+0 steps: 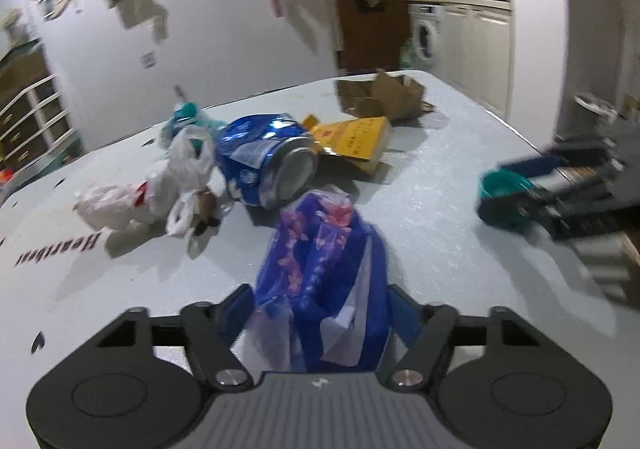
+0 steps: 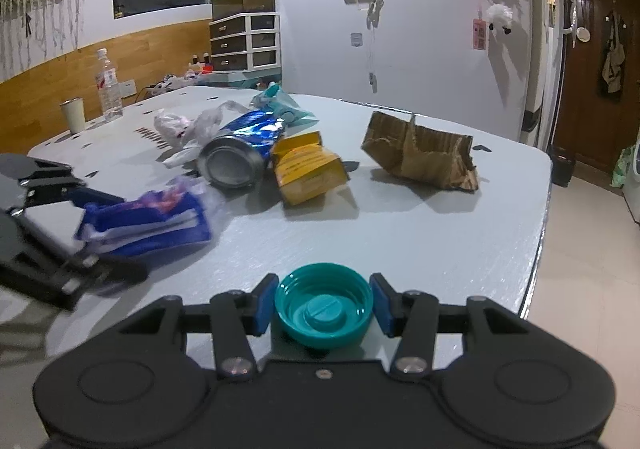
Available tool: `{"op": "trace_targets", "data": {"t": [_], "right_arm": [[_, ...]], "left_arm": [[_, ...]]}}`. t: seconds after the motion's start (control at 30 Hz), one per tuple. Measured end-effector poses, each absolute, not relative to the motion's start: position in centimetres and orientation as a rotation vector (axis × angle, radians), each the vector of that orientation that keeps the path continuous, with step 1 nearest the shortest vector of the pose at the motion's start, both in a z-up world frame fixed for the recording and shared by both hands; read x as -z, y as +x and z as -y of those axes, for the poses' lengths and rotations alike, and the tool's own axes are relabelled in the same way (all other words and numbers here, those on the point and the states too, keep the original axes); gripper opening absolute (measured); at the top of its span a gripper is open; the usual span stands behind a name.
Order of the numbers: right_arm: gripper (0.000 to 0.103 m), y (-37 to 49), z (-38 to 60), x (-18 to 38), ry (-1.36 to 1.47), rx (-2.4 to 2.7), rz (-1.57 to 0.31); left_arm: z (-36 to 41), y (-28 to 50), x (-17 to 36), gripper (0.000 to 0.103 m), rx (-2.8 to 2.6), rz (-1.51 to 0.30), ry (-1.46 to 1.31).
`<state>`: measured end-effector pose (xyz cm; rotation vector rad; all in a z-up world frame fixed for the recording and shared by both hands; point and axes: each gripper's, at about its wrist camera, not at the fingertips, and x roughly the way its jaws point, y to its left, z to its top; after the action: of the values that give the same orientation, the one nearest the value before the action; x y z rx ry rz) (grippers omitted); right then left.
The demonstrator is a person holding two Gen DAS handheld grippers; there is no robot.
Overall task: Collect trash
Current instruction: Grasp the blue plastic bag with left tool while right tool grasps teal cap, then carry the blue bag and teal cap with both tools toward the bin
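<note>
My left gripper (image 1: 320, 313) is shut on a crumpled blue floral plastic wrapper (image 1: 320, 257), also seen in the right wrist view (image 2: 148, 221). My right gripper (image 2: 324, 307) is shut on a teal bottle cap (image 2: 324, 309), which also shows in the left wrist view (image 1: 506, 195). On the white table (image 2: 440, 233) lie a crushed blue can (image 1: 264, 161), a yellow carton (image 1: 352, 141), torn brown cardboard (image 2: 420, 153), a white plastic bag (image 1: 160, 189) and a teal wrapper (image 1: 188, 121).
A water bottle (image 2: 107, 83) and a cup (image 2: 74, 115) stand at the table's far left. The table's right edge (image 2: 538, 249) drops to the floor. A drawer unit (image 2: 246, 41) stands behind; a washing machine (image 1: 426, 37) is in the back room.
</note>
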<state>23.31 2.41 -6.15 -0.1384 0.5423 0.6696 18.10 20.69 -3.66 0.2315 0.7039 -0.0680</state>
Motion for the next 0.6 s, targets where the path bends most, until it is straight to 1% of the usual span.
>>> {"op": "trace_targets", "data": {"t": [0.03,0.07,0.17,0.27,0.37,0.6], "right_arm": [[0.05,23.0,-2.4,6.1,-0.135,-0.671,-0.544],[0.05,22.6,-2.3,6.1,-0.13,-0.672,-0.545],[0.05,21.8,-1.8,6.1,-0.124,-0.671,-0.549],[0.05,21.2,-1.2,5.9,-0.123,-0.664,-0.552],[0.05,20.5,-0.4,5.5,-0.124,-0.651,-0.543],[0.05,18.6,2.0,4.2,-0.103,-0.615,-0.51]], "left_arm": [[-20.6,18.2,3.7,0.064,0.053,-0.709,0.225],[-20.6,18.2,3.7,0.06,0.048,-0.71,0.211],[-20.3,17.9,3.6,0.04,0.024,-0.706,0.175],[-19.9,17.1,3.4,0.032,0.007,-0.671,0.124],[-19.1,16.0,3.1,0.03,-0.001,-0.653,0.088],[-16.3,13.2,1.6,0.029,-0.016,-0.615,0.034]]}}
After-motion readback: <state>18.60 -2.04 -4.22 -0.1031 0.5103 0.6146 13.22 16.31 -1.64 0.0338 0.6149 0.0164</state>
